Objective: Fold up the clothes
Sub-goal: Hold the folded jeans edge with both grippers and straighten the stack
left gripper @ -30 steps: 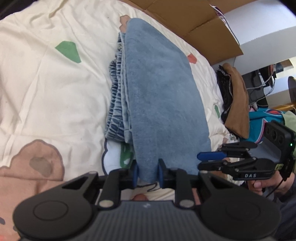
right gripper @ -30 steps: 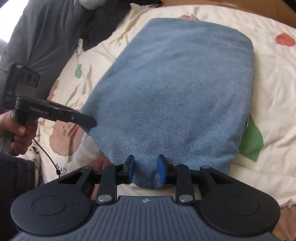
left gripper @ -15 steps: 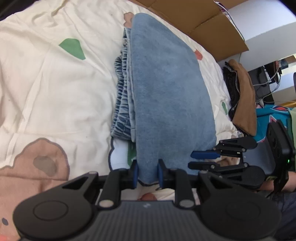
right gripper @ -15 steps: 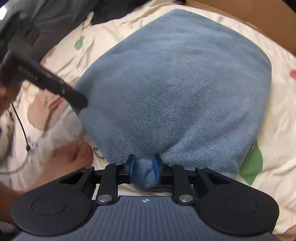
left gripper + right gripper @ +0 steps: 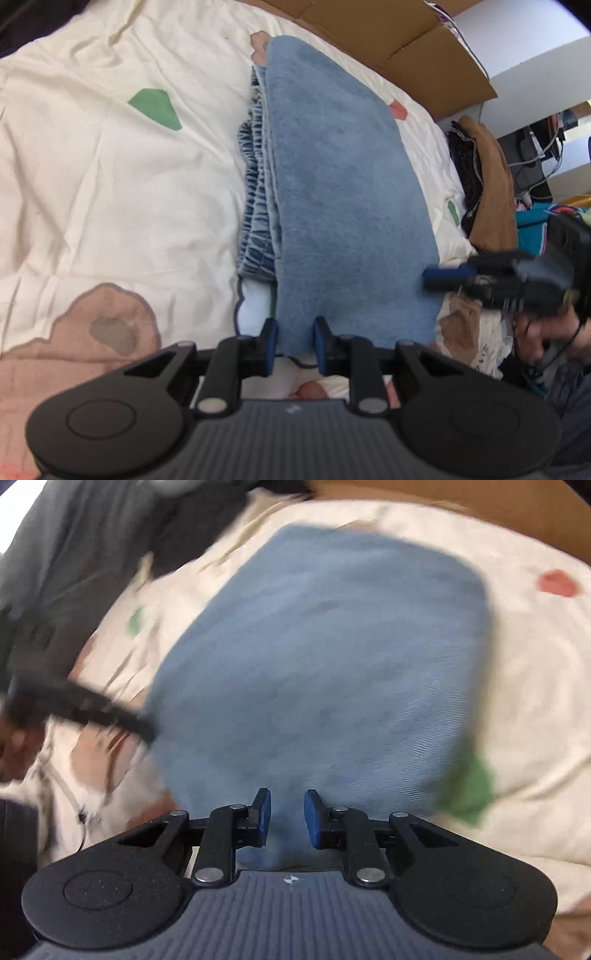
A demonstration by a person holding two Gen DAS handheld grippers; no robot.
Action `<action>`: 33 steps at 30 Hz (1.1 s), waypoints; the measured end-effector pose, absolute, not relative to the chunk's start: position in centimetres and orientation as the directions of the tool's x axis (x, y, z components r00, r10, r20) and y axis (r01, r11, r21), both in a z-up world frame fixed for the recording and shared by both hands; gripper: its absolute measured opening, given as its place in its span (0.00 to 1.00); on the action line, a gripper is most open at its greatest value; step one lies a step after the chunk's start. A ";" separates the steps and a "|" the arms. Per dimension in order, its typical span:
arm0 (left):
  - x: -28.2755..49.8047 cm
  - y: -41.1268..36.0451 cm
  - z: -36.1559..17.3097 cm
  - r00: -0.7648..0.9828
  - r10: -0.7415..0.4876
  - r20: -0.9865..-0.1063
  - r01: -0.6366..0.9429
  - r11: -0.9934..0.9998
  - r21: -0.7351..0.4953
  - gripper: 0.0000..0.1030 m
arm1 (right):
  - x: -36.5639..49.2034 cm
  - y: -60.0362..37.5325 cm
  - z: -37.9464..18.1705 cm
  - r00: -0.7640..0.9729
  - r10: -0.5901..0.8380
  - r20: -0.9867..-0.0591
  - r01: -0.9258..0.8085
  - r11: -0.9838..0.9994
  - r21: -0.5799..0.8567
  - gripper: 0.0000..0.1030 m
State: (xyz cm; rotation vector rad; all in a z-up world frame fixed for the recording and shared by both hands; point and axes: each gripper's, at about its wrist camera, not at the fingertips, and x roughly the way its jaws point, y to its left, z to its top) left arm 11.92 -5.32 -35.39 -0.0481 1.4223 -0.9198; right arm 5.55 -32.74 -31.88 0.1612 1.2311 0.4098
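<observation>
Left gripper point(image 5: 294, 341) and right gripper point(image 5: 287, 821) each clamp the near edge of the blue denim garment point(image 5: 343, 206), one at each near corner. Garment lies folded on a cream bedspread point(image 5: 110, 177) printed with green and pink shapes, its gathered layers exposed along the left side. Brown cardboard point(image 5: 399, 44) borders the far edge; a pile of dark and tan clothes point(image 5: 487, 184) sits at the right. Open bedspread extends widely to the left.
</observation>
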 end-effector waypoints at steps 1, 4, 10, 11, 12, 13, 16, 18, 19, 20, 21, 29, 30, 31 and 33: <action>12.0 -5.1 -35.4 -0.124 -0.567 -0.814 0.503 0.672 -0.544 0.20 | 6.0 -33.9 -31.7 0.284 0.369 -0.885 -0.200 0.925 0.322 0.27; 12.4 -4.7 -34.7 -0.115 -0.561 -0.820 0.504 0.679 -0.535 0.19 | 7.4 -36.5 -31.5 0.316 0.345 -0.884 -0.126 0.939 0.321 0.27; 14.0 -4.5 -32.1 -0.028 -0.549 -0.835 0.535 0.698 -0.476 0.52 | 8.9 -39.4 -32.8 0.367 0.327 -0.871 0.000 0.936 0.351 0.43; 14.4 -4.4 -31.9 -0.016 -0.564 -0.826 0.529 0.696 -0.485 0.57 | 9.2 -39.6 -33.0 0.372 0.329 -0.868 0.015 0.933 0.360 0.43; 14.9 -4.4 -31.8 -0.006 -0.573 -0.820 0.516 0.700 -0.493 0.58 | 9.4 -39.8 -33.3 0.373 0.332 -0.866 0.024 0.930 0.367 0.43; 15.5 -4.4 -31.8 0.006 -0.573 -0.819 0.503 0.710 -0.493 0.59 | 9.5 -39.7 -33.5 0.372 0.335 -0.866 0.030 0.928 0.372 0.43; 17.0 -4.6 -32.0 0.046 -0.569 -0.821 0.471 0.737 -0.484 0.65 | 9.9 -39.9 -34.1 0.369 0.347 -0.862 0.051 0.919 0.391 0.43; 17.7 -4.9 -32.3 0.065 -0.588 -0.806 0.439 0.742 -0.507 0.68 | 9.9 -40.2 -34.5 0.373 0.352 -0.859 0.074 0.911 0.405 0.43; 18.0 -5.1 -32.4 0.075 -0.598 -0.798 0.424 0.743 -0.517 0.68 | 9.9 -40.5 -34.7 0.382 0.339 -0.860 0.095 0.911 0.401 0.43; 18.2 -5.4 -32.6 0.083 -0.608 -0.790 0.413 0.742 -0.528 0.68 | 9.8 -40.7 -34.8 0.392 0.332 -0.858 0.112 0.909 0.402 0.43; 18.4 -5.7 -32.8 0.090 -0.618 -0.781 0.404 0.739 -0.539 0.68 | 9.8 -41.0 -34.9 0.402 0.333 -0.853 0.124 0.903 0.411 0.43; 19.1 -7.8 -35.4 0.065 -0.682 -0.729 0.378 0.693 -0.614 0.68 | 10.6 -42.4 -35.9 0.402 0.376 -0.835 0.199 0.854 0.481 0.50; 19.2 -8.0 -35.6 0.066 -0.689 -0.721 0.375 0.687 -0.622 0.68 | 10.7 -42.4 -35.9 0.404 0.379 -0.833 0.200 0.852 0.484 0.50; 19.4 -8.1 -35.7 0.063 -0.690 -0.721 0.378 0.685 -0.623 0.68 | 10.8 -42.5 -36.1 0.405 0.382 -0.831 0.205 0.847 0.489 0.51; 19.8 -8.4 -36.2 0.055 -0.689 -0.722 0.375 0.685 -0.625 0.68 | 10.9 -42.6 -36.2 0.411 0.384 -0.827 0.226 0.836 0.500 0.54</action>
